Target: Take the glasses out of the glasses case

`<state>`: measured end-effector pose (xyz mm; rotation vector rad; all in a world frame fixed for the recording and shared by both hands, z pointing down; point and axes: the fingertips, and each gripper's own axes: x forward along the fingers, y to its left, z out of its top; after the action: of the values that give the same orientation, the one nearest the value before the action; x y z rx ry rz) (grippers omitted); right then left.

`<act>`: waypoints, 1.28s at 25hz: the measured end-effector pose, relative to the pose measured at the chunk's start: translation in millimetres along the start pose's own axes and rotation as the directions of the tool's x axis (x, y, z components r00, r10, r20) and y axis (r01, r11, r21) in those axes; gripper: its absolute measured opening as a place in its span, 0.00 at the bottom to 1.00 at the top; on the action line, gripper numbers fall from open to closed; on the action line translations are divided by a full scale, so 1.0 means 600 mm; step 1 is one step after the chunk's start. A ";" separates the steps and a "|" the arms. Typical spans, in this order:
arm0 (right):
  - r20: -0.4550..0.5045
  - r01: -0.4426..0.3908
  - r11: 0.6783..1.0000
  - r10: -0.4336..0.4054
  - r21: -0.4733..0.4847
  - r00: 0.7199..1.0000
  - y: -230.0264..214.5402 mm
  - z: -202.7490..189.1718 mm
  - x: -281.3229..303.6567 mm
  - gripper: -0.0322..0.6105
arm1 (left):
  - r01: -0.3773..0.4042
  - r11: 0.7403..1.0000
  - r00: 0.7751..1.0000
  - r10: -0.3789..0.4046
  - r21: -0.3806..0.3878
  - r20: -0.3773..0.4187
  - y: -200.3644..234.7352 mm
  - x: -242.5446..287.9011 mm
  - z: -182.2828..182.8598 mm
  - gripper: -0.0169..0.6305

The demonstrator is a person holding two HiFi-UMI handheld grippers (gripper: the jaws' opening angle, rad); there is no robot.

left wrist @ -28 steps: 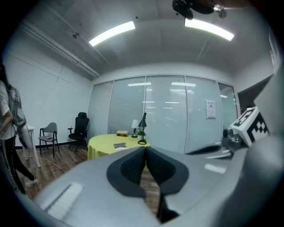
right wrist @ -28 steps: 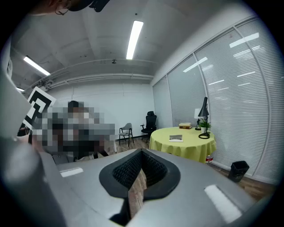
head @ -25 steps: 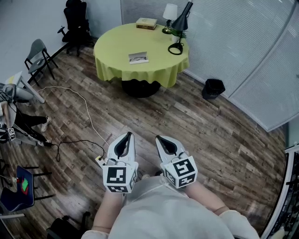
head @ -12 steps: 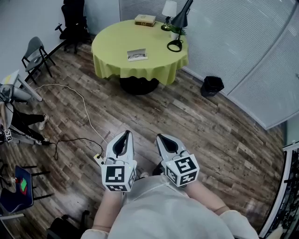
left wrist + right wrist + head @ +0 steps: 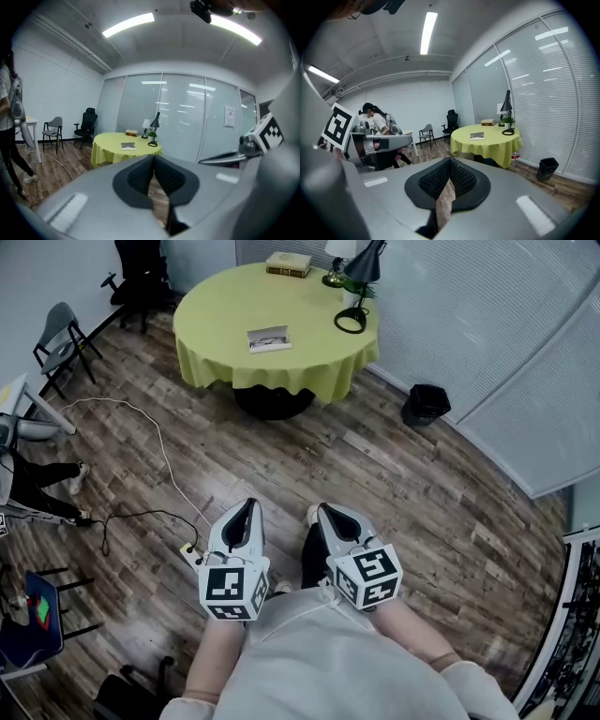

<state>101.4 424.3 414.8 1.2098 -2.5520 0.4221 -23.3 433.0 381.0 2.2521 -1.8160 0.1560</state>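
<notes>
The glasses case [image 5: 269, 338] lies open on a round table with a yellow cloth [image 5: 216, 334], far ahead of me across the wooden floor. In the left gripper view the glasses case [image 5: 127, 146] is small on the yellow table [image 5: 110, 150], and in the right gripper view the case [image 5: 477, 136] also sits on that table [image 5: 492, 143]. My left gripper [image 5: 246, 512] and right gripper [image 5: 322, 516] are held side by side close to my body, both pointing toward the table. Each is shut with nothing in it: left gripper [image 5: 153, 157], right gripper [image 5: 450, 161].
On the table stand a book [image 5: 288, 263] and a black desk lamp [image 5: 360, 282]. A black bin [image 5: 425, 405] sits right of the table. Chairs [image 5: 54, 338] and a white cable [image 5: 167, 457] lie on the left. A person [image 5: 377, 125] stands at the room's left side.
The table and case have slid up and slightly left in the head view as I step forward. Both grippers sit a little lower in view, still shut. A dark shoe now shows between them.
</notes>
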 end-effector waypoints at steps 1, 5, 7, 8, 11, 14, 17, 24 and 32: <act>-0.004 -0.006 1.000 0.006 0.002 1.000 -0.011 0.005 0.013 0.05 | -0.009 1.000 1.000 0.009 -0.007 -0.009 0.005 0.015 -0.001 0.04; 0.001 -0.038 0.999 0.038 0.001 0.999 -0.059 0.042 0.075 0.05 | -0.031 0.999 0.999 0.031 -0.010 -0.018 0.019 0.084 0.017 0.04; 0.008 -0.054 0.999 0.054 0.002 0.999 -0.091 0.064 0.107 0.05 | -0.034 0.999 0.999 0.034 0.003 -0.023 0.018 0.125 0.027 0.04; 0.011 -0.060 0.998 0.060 0.003 0.998 -0.109 0.075 0.124 0.05 | -0.038 0.999 0.999 0.038 0.005 -0.029 0.018 0.148 0.031 0.04; 0.017 -0.082 0.997 0.082 0.011 0.997 -0.162 0.111 0.179 0.05 | -0.066 0.998 0.997 0.066 -0.001 -0.050 0.030 0.218 0.045 0.04; 0.021 -0.107 0.994 0.107 0.010 0.994 -0.218 0.152 0.230 0.05 | -0.099 0.995 0.994 0.098 -0.013 -0.052 0.043 0.291 0.072 0.04; 0.026 -0.113 0.994 0.114 -0.006 0.993 -0.287 0.192 0.278 0.05 | -0.119 0.993 0.992 0.118 -0.015 -0.044 0.043 0.372 0.102 0.04; -0.003 -0.141 0.990 0.141 -0.022 0.990 -0.426 0.244 0.399 0.05 | -0.161 0.987 0.986 0.159 -0.028 -0.054 0.056 0.553 0.131 0.04; -0.085 -0.168 0.986 0.168 0.003 0.982 -0.510 0.250 0.502 0.05 | -0.211 0.977 0.969 0.204 -0.041 -0.137 0.097 0.670 0.120 0.04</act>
<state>138.8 -28.9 433.1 0.9564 -2.5891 0.4939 3.5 22.4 412.9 1.9611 -1.9557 0.2817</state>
